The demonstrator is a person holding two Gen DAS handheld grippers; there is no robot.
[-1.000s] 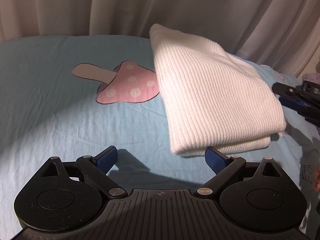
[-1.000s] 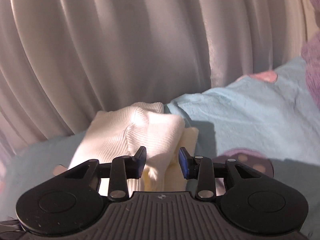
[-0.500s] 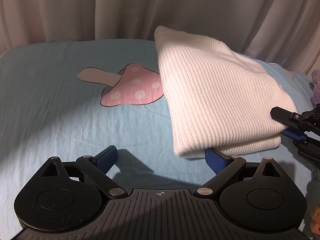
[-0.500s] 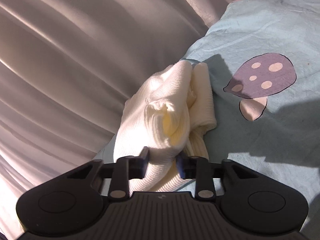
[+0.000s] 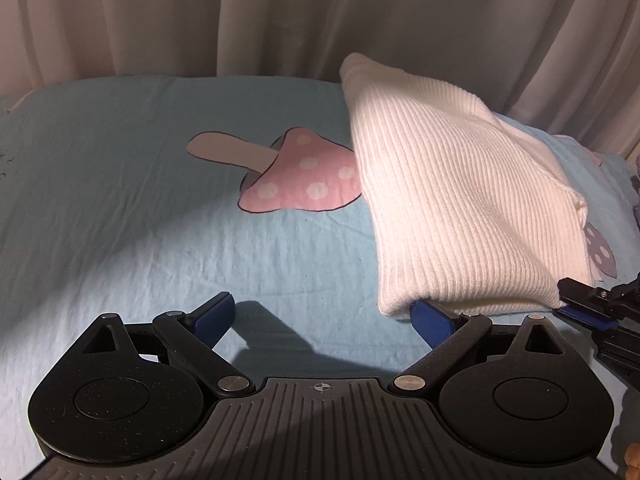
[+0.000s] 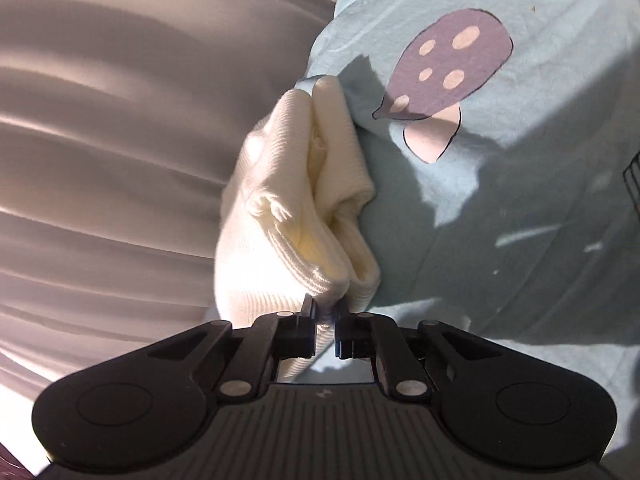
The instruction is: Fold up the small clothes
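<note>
A folded white ribbed knit garment (image 5: 456,196) lies on the light blue bedsheet (image 5: 140,208), right of centre in the left wrist view. My left gripper (image 5: 320,316) is open and empty; its right fingertip (image 5: 430,316) touches the garment's near left corner. My right gripper (image 6: 325,320) is shut on the garment's near edge (image 6: 296,216), which bunches up ahead of its jaws. In the left wrist view the right gripper (image 5: 588,306) shows at the garment's near right corner.
The sheet carries a pink mushroom print (image 5: 296,176) left of the garment and a purple mushroom print (image 6: 444,68) to its right. Pale pleated curtains (image 5: 280,16) hang close behind the bed.
My right gripper has closed on the garment's edge and rolled sideways. The left gripper view shifted left, so the garment sits further right; its right fingertip stays at the garment's corner.
</note>
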